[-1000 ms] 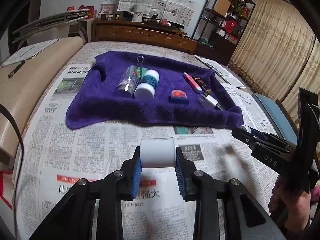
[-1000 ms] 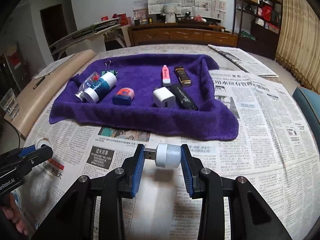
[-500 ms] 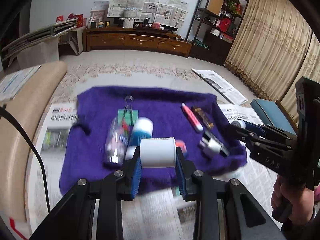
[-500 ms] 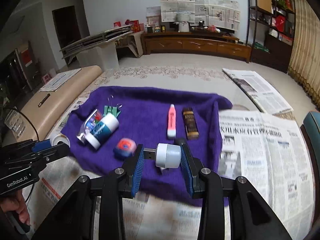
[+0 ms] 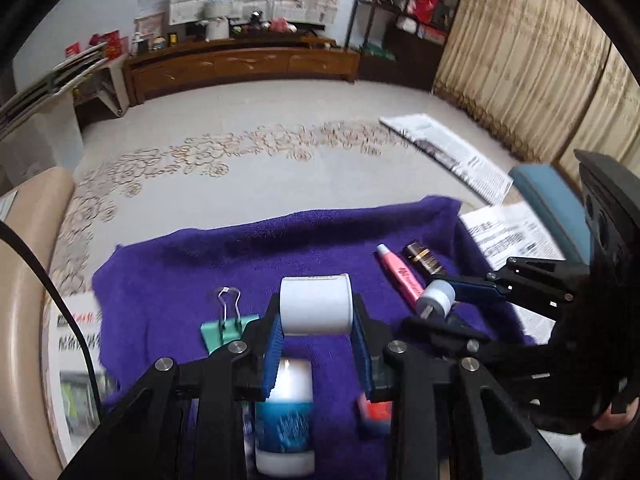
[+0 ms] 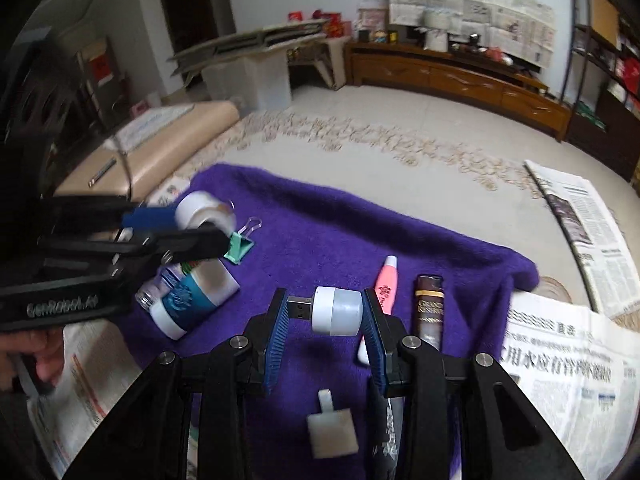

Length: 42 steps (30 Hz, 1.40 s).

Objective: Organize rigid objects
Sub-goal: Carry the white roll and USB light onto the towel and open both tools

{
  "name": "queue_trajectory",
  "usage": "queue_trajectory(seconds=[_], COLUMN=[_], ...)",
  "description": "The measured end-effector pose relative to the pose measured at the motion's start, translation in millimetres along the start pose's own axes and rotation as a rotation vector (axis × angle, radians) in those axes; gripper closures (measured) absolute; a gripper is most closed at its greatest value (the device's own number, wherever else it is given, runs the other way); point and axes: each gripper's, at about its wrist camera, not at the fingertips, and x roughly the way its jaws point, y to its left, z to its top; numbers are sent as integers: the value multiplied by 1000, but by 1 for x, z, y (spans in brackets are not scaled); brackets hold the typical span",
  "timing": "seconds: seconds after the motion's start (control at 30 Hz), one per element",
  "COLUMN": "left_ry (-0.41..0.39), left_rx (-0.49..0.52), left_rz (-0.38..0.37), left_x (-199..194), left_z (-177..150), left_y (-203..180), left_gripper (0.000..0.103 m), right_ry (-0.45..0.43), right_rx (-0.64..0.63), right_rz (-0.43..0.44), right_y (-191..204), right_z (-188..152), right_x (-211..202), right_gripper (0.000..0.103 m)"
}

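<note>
My left gripper (image 5: 316, 312) is shut on a white tape roll (image 5: 315, 304) and holds it above the purple towel (image 5: 320, 240). My right gripper (image 6: 326, 316) is shut on a small white USB light (image 6: 334, 316) above the same towel (image 6: 320, 232). Each gripper shows in the other's view: the right one (image 5: 438, 300) and the left one (image 6: 204, 220). On the towel lie a blue and white bottle (image 5: 285, 420), a green binder clip (image 5: 222, 326), a pink tube (image 6: 387, 282), a dark lighter (image 6: 430, 312), a white charger (image 6: 332, 432) and a red and blue object (image 5: 374, 414).
Newspapers (image 6: 560, 360) cover the surface around the towel. A beige cushion (image 6: 140, 160) lies at the left. A folded newspaper (image 5: 452, 156) lies on the patterned floor beyond. A wooden cabinet (image 5: 240, 68) and shelves (image 5: 408, 28) stand far back.
Both grippers have moved forward from above the newspaper to above the purple towel, each still holding its object. The towel's items now lie directly under the fingers.
</note>
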Motion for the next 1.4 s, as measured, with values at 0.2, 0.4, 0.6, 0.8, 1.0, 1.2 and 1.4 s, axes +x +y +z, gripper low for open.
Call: queue_trajectory(seconds=[0.2, 0.4, 0.6, 0.8, 1.0, 1.2, 1.4], left_ry=[60, 131, 189, 212, 227, 224, 210], left_rx=[21, 71, 124, 151, 182, 180, 191], left_rz=[-26, -13, 13, 28, 34, 44, 51], left_x=[26, 45, 58, 63, 65, 64, 56], left_z=[8, 9, 7, 7, 8, 9, 9], left_y=[-2, -6, -8, -8, -10, -11, -18], left_gripper=[74, 74, 74, 73, 73, 72, 41], right_ry=[75, 114, 152, 163, 164, 186, 158], right_rx=[-39, -113, -132, -179, -229, -257, -189], right_rz=[35, 49, 54, 55, 62, 77, 92], right_y=[-2, 6, 0, 4, 8, 18, 7], right_z=[-1, -4, -9, -9, -13, -19, -22], right_x=[25, 35, 43, 47, 45, 40, 13], right_gripper=[67, 67, 67, 67, 64, 52, 51])
